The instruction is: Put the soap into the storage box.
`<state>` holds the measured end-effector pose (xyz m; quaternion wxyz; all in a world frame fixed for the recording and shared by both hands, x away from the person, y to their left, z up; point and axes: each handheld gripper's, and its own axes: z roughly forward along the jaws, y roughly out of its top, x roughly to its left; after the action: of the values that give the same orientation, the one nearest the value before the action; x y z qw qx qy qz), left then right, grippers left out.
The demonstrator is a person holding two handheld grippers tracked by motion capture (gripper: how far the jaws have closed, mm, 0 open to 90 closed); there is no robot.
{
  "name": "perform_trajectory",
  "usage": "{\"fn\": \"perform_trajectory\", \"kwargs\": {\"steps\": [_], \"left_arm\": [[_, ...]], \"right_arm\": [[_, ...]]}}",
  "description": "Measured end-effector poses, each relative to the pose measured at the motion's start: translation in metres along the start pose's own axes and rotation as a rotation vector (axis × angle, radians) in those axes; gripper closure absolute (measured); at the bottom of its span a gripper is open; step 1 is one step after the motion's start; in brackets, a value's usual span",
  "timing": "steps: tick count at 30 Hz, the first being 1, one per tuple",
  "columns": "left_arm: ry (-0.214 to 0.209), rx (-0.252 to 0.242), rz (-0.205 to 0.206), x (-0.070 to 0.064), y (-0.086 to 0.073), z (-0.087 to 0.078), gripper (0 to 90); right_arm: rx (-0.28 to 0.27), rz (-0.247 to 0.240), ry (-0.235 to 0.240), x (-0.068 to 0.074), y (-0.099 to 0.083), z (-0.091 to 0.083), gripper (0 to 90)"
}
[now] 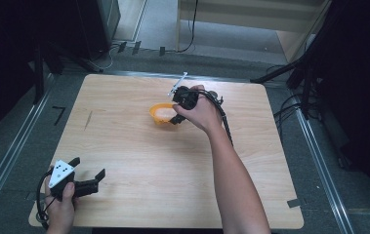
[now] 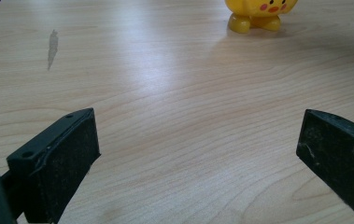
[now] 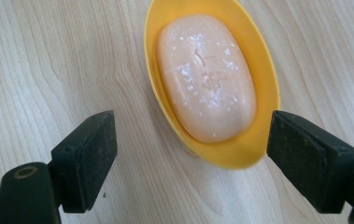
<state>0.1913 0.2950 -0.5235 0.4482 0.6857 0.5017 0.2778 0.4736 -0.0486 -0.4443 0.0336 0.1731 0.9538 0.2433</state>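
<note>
Here the work looks to be at its very start. The right gripper [image 1: 175, 113] hangs over the yellow soap dish [image 3: 264, 93] near the far middle of the wooden table [image 1: 138, 161], its jaws spread wide. In the right gripper view, the black pads [image 3: 90, 158] stand one to each side of the dish's near end, apart from it, with nothing between them but the dish rim and bare wood. The bar of soap [image 3: 206, 77], pale peach and flecked with white, lies lengthwise in the dish and appears untouched. So nothing has been lifted or gripped; by the look of it, the reach is made and the grasp is yet to come, whether on the soap alone or on the dish with it, which cannot be told from this.

The left gripper [image 1: 89, 177] sits low at the near left corner of the table, well apart from the dish, its jaws also wide open and empty. In the left gripper view, it looks across the bare wood toward the dish's yellow duck-like base [image 2: 258, 14], with little feet and pink cheeks, far off at the top. It seems to be idle for now. What is left is nearly everything: closing, lifting and carrying.
</note>
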Motion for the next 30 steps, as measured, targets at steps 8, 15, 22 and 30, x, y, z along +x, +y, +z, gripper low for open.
{"fn": "perform_trajectory", "kwargs": {"steps": [8,15,22,30], "left_arm": [[0.006,0.004,0.006,-0.001,0.000,0.000,0.0],[0.007,0.003,0.001,-0.001,0.000,0.001,0.0],[0.009,0.001,-0.002,0.000,0.000,0.001,0.0],[0.006,0.001,-0.001,0.000,0.000,0.001,0.0]], "right_arm": [[-0.097,0.047,0.002,0.003,-0.023,-0.009,16.3],[-0.166,0.103,-0.010,0.004,-0.053,-0.007,15.9],[-0.256,0.156,-0.019,0.009,-0.075,-0.008,14.6],[-0.355,0.195,-0.065,0.017,-0.101,-0.015,13.8]]}}
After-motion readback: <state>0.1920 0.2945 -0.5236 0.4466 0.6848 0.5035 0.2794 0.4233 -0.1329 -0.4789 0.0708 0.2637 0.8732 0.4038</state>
